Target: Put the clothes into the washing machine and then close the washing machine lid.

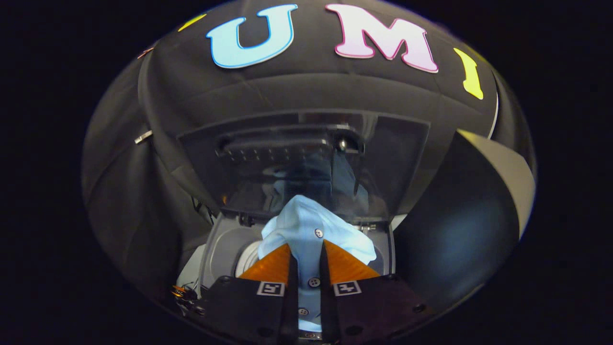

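While my tongs [306,261] pinch the blue shirt [311,230] by its button strip, it bunches just ahead, above the washer's opening [225,244]. Raised lid [306,163] beyond. I'd lower well in before releasing.

The shirt [306,230] hides most of the washer's drum opening [246,261].

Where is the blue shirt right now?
In the gripper view, the light blue shirt is pinched between the claw fingers, held just above the washing machine's open tub, in front of its raised lid.
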A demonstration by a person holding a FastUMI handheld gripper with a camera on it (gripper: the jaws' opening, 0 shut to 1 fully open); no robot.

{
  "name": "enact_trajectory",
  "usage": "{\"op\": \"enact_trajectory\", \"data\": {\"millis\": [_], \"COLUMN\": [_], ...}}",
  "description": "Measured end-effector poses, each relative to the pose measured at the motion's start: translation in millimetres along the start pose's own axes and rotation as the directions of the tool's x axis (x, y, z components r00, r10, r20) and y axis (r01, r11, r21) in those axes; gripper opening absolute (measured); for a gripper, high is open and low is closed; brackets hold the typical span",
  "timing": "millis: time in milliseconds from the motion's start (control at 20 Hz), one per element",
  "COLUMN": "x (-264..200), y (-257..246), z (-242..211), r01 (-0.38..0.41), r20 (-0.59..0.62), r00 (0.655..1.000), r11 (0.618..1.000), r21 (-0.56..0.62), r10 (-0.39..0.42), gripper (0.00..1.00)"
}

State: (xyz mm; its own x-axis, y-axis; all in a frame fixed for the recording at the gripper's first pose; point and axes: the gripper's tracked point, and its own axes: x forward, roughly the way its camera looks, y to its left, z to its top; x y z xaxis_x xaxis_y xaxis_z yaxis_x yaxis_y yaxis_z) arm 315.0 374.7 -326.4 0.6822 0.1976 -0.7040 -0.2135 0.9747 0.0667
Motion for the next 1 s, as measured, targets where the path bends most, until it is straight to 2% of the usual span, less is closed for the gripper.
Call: {"op": "enact_trajectory", "data": {"millis": [50, 250, 650, 1000], "x": [4.9, 2.0, -30.1, -95.8], "y": [0.0, -5.3, 15.2, 32.8], "z": [-4.0, -2.8, 17.3, 77.2], "r01": [-0.009, 0.023, -0.022, -0.061], "r20": [-0.009, 0.014, 0.103, 0.277], "r00": [1.000, 1.000, 0.994, 0.955], "r11": [1.000, 0.994, 0.988, 0.985], "r21": [-0.009, -0.102, -0.156, -0.163], "r10": [0.009, -0.022, 0.038, 0.105], "gripper": [0.24, 0.98, 0.99, 0.99]}}
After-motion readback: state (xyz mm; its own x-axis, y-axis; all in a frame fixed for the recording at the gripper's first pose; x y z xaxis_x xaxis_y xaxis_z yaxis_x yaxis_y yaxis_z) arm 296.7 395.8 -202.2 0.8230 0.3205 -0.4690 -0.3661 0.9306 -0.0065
